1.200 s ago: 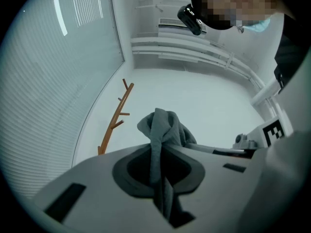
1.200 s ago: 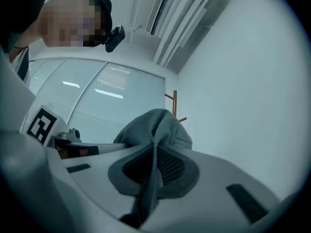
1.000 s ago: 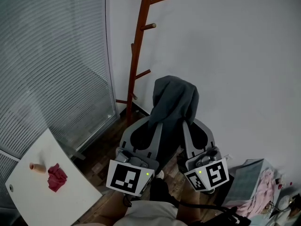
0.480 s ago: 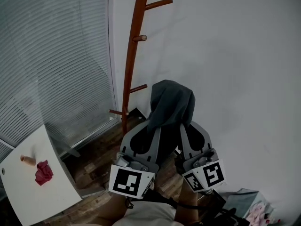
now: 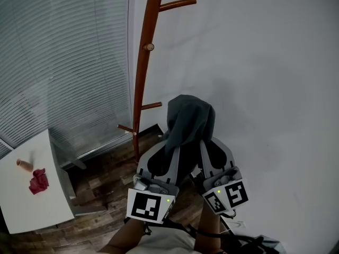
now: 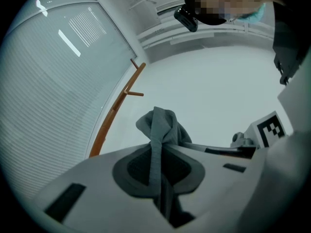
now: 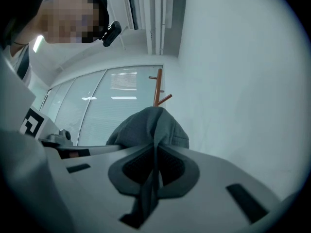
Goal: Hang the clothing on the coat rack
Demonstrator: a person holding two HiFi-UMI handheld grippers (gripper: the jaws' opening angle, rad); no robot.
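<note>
A: Which step is this?

B: The carry to the rack, I'd judge; the grey garment is held up off the floor just right of the coat rack; it touches no peg.

A: And the grips?

B: The left gripper has its 2 jaws closed on a fold of the cloth, which runs down between the pads in the left gripper view; the right gripper is pinched on another fold the same way; the fabric bunches into a hood-like hump above both.

A: What does the next move call for?

B: Probably a lift toward a peg; the low peg is nearest, about level with the top of the hump; the knob-ended peg and the top peg stand well above. Both hands would need to carry the hump left and over a peg's tip, then release only once the cloth has caught; a bunched fold could slip off instead.
</note>
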